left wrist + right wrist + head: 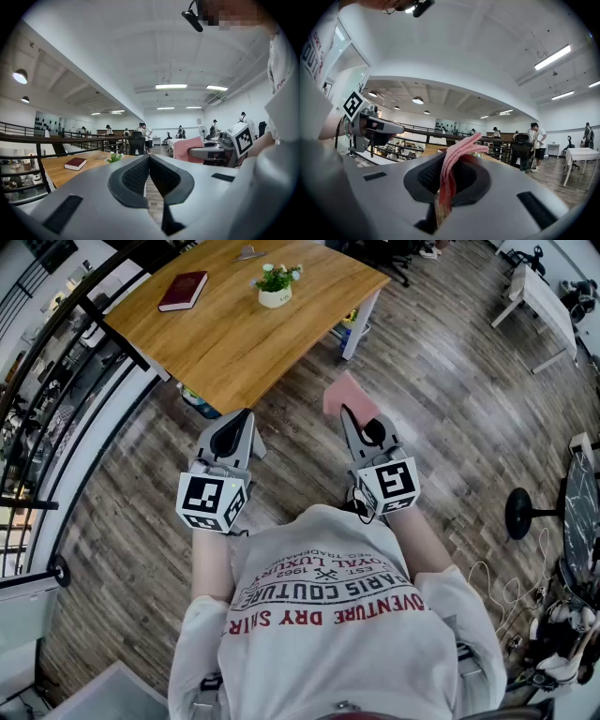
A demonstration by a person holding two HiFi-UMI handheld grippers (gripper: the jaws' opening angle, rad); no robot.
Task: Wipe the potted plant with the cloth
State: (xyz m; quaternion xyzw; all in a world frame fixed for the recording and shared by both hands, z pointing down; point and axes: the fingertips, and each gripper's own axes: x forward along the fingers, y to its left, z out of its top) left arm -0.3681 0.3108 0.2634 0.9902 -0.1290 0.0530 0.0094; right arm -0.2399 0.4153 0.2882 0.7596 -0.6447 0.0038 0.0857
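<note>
A small potted plant (276,284) with green leaves in a white pot stands on the far wooden table (234,334); it shows as a small green tuft (114,157) in the left gripper view. My right gripper (349,418) is shut on a folded pink cloth (345,394), which sticks up from between the jaws (454,161) in the right gripper view. My left gripper (246,416) is shut with nothing in it, its pads meeting at the tip (148,158). Both grippers hang level over the floor, short of the table's near corner.
A dark red book (184,291) lies on the table's left part, and a small grey item (248,253) lies at its far edge. A black railing (56,381) runs along the left. A white table (544,306) stands at far right, a round stand (525,514) at right.
</note>
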